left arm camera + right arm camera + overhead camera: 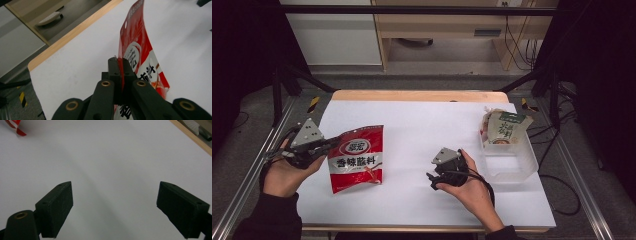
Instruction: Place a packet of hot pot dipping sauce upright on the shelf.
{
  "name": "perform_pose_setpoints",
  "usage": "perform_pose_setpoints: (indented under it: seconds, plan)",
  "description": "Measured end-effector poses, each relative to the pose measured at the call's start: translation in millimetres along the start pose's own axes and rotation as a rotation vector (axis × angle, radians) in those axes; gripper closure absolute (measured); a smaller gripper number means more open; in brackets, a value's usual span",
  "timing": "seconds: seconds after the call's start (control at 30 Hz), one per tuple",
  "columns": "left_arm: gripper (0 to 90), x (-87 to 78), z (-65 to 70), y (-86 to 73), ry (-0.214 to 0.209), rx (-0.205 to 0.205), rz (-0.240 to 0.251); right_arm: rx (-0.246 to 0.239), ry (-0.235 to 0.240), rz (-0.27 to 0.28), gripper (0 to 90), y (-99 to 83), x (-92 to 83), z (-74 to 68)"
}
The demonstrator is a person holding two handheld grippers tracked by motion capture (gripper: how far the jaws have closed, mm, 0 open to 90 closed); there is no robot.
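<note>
Left gripper (119, 65) has its jaws pinching the top edge of the red sauce pouch (356, 159), so it hangs lifted at the desk's (422, 130) left side, likely bound for the clear bin (512, 162) on the right. Right gripper (115, 207) waits mid-desk, jaws spread wide and empty. Count: two pouches, one red, one green pouch (504, 127) propped in the single bin.
</note>
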State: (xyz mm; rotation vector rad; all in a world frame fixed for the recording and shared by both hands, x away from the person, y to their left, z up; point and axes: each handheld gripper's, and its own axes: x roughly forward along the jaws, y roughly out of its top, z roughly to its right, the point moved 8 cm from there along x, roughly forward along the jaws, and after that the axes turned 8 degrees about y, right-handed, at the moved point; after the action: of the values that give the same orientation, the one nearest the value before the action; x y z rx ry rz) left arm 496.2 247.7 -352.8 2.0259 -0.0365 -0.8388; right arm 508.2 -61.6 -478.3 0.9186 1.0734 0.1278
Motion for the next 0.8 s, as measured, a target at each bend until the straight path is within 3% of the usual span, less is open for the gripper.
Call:
perform_pose_setpoints:
  seconds: [0.23, 0.67, 0.8]
  plan:
    - [90.0, -7.1, 17.1, 13.1, -0.031, 0.063, 0.02, -0.017, 0.004, 0.011, 14.1, 12.2, -10.6, 2.1]
    - [90.0, -7.2, 43.9, 37.7, -0.125, 0.123, 0.064, -0.08, 0.006, 0.022, 14.0, 39.7, -34.4, 4.9]
    - [90.0, -3.3, 50.4, 44.7, -0.141, 0.151, 0.056, -0.096, 0.011, 0.024, 13.3, 46.8, -41.5, 6.1]
